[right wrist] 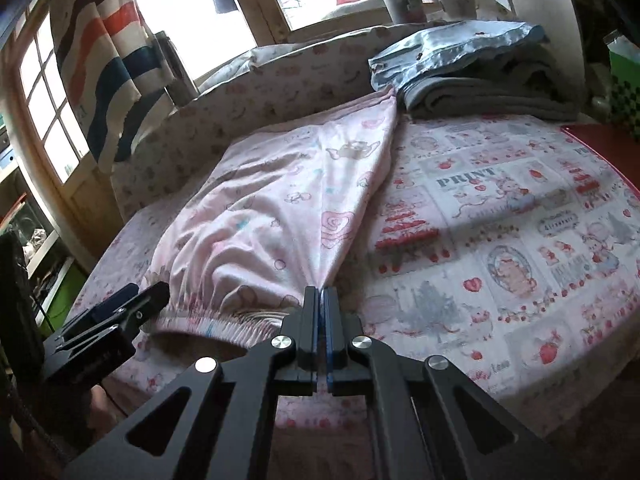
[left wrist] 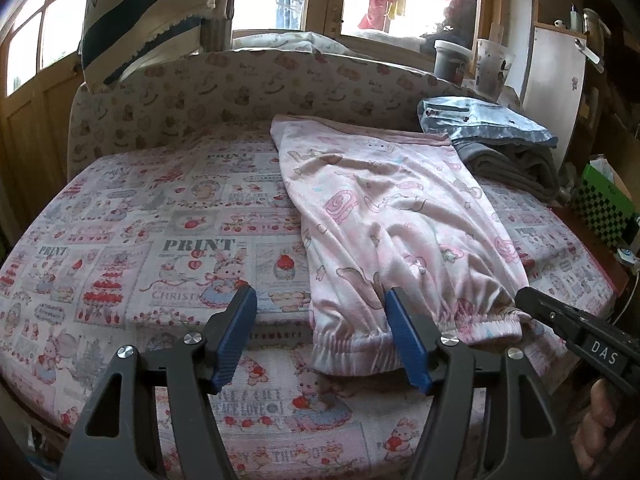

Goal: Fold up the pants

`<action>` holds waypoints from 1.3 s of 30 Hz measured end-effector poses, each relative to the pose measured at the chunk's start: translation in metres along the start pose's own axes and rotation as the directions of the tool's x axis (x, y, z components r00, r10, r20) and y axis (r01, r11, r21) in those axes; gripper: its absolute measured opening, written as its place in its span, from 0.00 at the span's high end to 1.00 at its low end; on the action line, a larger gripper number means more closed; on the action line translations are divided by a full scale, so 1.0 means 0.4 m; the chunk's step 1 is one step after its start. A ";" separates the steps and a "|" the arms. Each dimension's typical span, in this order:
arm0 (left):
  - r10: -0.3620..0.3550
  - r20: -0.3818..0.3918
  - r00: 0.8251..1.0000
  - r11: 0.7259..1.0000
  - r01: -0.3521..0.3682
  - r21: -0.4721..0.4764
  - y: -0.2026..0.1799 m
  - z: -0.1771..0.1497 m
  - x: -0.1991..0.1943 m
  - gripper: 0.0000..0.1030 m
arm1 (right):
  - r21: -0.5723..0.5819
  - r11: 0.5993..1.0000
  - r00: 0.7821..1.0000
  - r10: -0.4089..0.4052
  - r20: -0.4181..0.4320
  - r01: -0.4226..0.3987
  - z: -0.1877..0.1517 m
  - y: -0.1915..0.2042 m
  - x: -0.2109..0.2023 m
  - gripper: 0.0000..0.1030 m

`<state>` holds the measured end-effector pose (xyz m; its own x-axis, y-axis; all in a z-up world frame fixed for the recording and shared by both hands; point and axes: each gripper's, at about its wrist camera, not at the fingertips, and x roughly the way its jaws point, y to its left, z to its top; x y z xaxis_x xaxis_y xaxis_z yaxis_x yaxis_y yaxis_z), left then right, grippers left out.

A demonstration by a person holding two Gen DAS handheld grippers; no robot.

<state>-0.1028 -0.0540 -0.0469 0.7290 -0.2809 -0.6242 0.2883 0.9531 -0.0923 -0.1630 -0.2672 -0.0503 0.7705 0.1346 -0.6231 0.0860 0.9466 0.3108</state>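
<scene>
Two black grippers with blue pads are working at the near edge of a bed covered in a red-and-white strawberry print sheet [left wrist: 132, 216]. Pale pink cartoon-print pants [left wrist: 384, 216] are lying lengthwise on it, elastic cuffs nearest — the far end reaching toward a folded grey blanket [left wrist: 508, 164] under a blue satin pillow [left wrist: 476, 120]. Left gripper [left wrist: 320, 312] is hanging released, jaws apart, one pad beside a cuff. Right gripper [right wrist: 320, 296] is clenched, pinching the pants' edge.

"PRINT" stands on the printed bedsheet [left wrist: 160, 216] ahead of the left claw [left wrist: 320, 312]; "DAS" marks the right claw [left wrist: 528, 300] beside it.
</scene>
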 end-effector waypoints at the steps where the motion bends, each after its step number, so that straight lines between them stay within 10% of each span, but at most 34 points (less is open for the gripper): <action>1: -0.003 -0.001 1.000 1.000 0.003 -0.001 0.001 0.000 0.000 0.37 | -0.005 1.000 1.000 0.001 0.004 -0.001 0.001 0.001 -0.001 0.98; 11: 0.036 0.068 0.997 0.998 -0.039 0.041 0.016 0.039 -0.051 0.26 | -0.010 0.997 0.992 -0.078 0.098 0.079 0.067 -0.065 -0.055 0.92; 13: 0.059 0.093 0.994 0.996 -0.064 0.056 0.017 0.054 -0.057 0.22 | -0.012 0.996 0.988 -0.089 0.123 0.091 0.099 -0.084 -0.063 0.81; 15: 0.076 0.117 0.990 0.994 -0.084 0.072 0.016 0.075 -0.061 0.16 | -0.013 0.995 0.983 -0.096 0.154 0.099 0.130 -0.098 -0.072 0.45; 17: 0.073 0.150 0.986 0.994 -0.085 0.075 0.018 0.103 -0.067 0.01 | -0.017 0.992 0.971 -0.118 0.209 0.124 0.169 -0.107 -0.086 0.42; 21: 0.071 0.231 0.970 0.993 -0.091 0.079 0.021 0.174 -0.081 0.00 | -0.117 0.980 0.941 -0.120 0.318 0.164 0.259 -0.091 -0.107 0.15; 26: 0.064 0.396 0.916 0.988 -0.113 0.102 0.021 0.279 -0.090 0.00 | -0.203 0.946 0.875 -0.134 0.464 0.253 0.358 -0.073 -0.111 0.15; 39: -0.002 0.175 0.985 0.996 -0.012 0.083 0.024 0.620 0.234 0.00 | -0.141 0.990 0.994 -0.005 0.107 0.020 0.698 -0.160 0.139 0.27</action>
<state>0.1225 -0.0992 0.0862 0.8258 -0.2986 -0.4784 0.3300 0.9438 -0.0194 0.0507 -0.4019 0.0955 0.8333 0.0979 -0.5440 0.0116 0.9809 0.1943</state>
